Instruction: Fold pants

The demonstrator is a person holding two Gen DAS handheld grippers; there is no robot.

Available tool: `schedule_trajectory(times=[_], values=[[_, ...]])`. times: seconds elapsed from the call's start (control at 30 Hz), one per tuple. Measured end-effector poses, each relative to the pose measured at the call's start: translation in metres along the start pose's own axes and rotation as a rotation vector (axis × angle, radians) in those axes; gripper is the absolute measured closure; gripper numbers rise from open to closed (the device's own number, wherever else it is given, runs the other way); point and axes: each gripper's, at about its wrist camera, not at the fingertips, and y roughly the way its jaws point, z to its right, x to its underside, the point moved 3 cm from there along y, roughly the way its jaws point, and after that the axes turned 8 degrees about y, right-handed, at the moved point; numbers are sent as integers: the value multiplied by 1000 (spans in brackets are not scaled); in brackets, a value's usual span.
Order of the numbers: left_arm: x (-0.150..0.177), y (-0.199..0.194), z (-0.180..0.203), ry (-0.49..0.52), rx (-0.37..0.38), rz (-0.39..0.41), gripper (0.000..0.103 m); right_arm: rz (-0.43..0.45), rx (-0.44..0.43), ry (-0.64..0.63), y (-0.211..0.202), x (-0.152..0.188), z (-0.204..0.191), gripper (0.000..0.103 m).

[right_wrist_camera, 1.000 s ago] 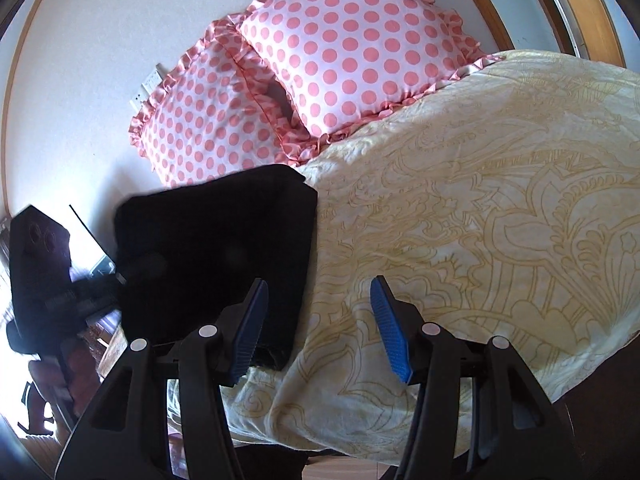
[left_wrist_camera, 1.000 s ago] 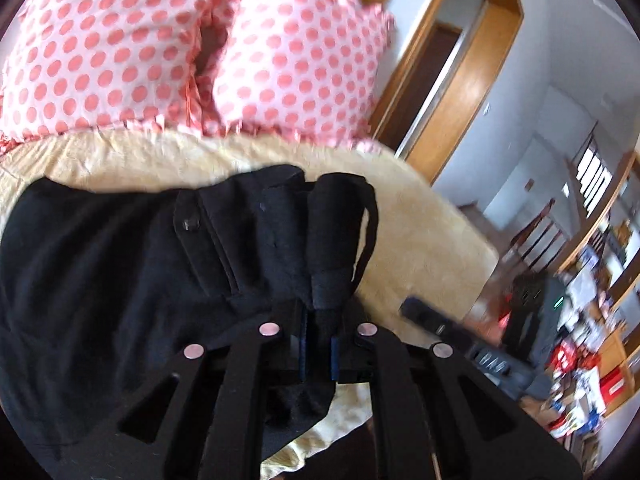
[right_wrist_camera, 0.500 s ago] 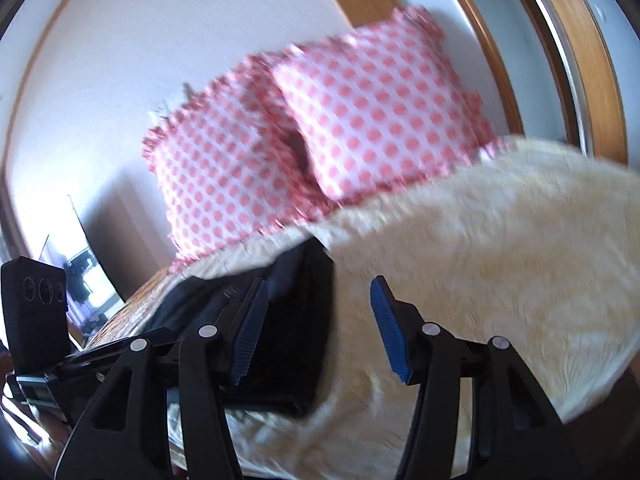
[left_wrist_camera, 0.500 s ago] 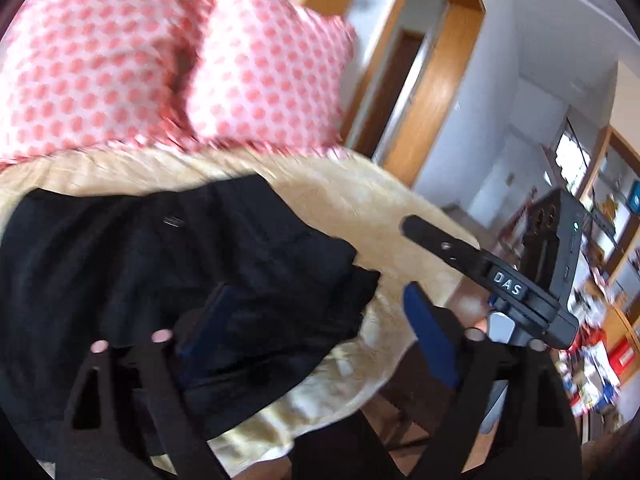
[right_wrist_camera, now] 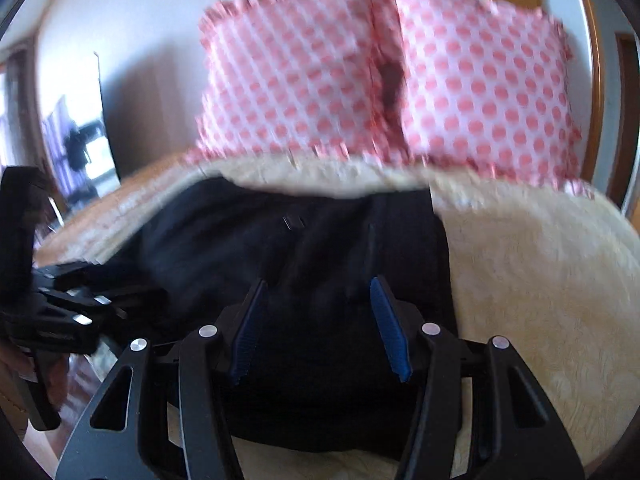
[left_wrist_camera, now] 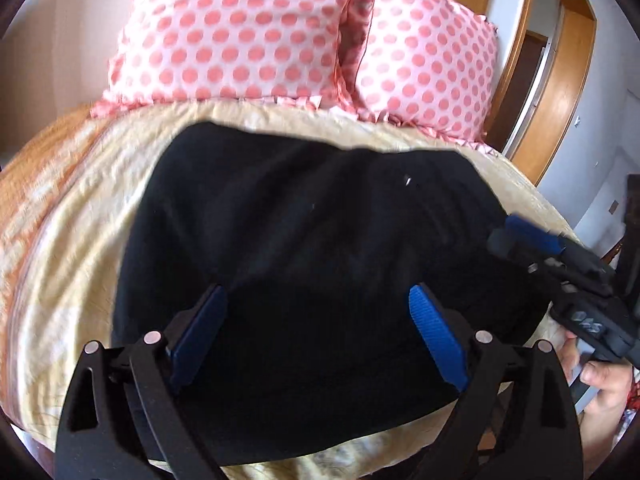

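The black pants [left_wrist_camera: 312, 240] lie folded in a compact block on the yellow bedspread [left_wrist_camera: 80, 240], near the bed's front edge. My left gripper [left_wrist_camera: 316, 320] is open and empty, its blue pads wide apart just above the pants' near part. My right gripper [right_wrist_camera: 320, 320] is open and empty too, over the near right part of the pants [right_wrist_camera: 320, 248]. The right gripper also shows at the right edge of the left wrist view [left_wrist_camera: 560, 264], held by a hand. The left gripper shows at the left edge of the right wrist view [right_wrist_camera: 60, 304].
Two pink polka-dot pillows [left_wrist_camera: 240, 32] [left_wrist_camera: 432, 64] lean on the wall behind the pants. A wooden door frame [left_wrist_camera: 560, 92] stands at the right. Bare bedspread [right_wrist_camera: 540, 280] stretches right of the pants. The right wrist view is blurred.
My left gripper has opened and let go of the pants' fabric, which now lies flat. Both grippers have swung to face the folded pants from the front edge.
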Motion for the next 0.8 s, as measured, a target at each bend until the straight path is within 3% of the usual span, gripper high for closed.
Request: schedule_trajectory(times=[0.03, 0.1, 0.2, 0.3, 0.4, 0.6, 0.8], values=[[2, 0, 1, 12, -2, 10, 11, -33, -7, 13, 5, 7, 5, 48], [4, 1, 0, 23, -4, 14, 11, -4, -24, 15, 1, 17, 9, 48], [5, -1, 1, 40, 1, 17, 11, -27, -35, 27, -1, 14, 9, 47], [-5, -13, -9, 9, 41, 24, 11, 4, -160, 154, -16, -10, 25, 47], [-23, -28, -38, -57, 53, 73, 5, 12, -184, 281, -19, -43, 58, 40], [-35, -11, -88, -195, 103, -19, 5, -201, -208, 513, 48, -61, 115, 40], [-23, 8, -107, -286, 164, -93, 5, -282, -220, 549, 79, -50, 118, 40]])
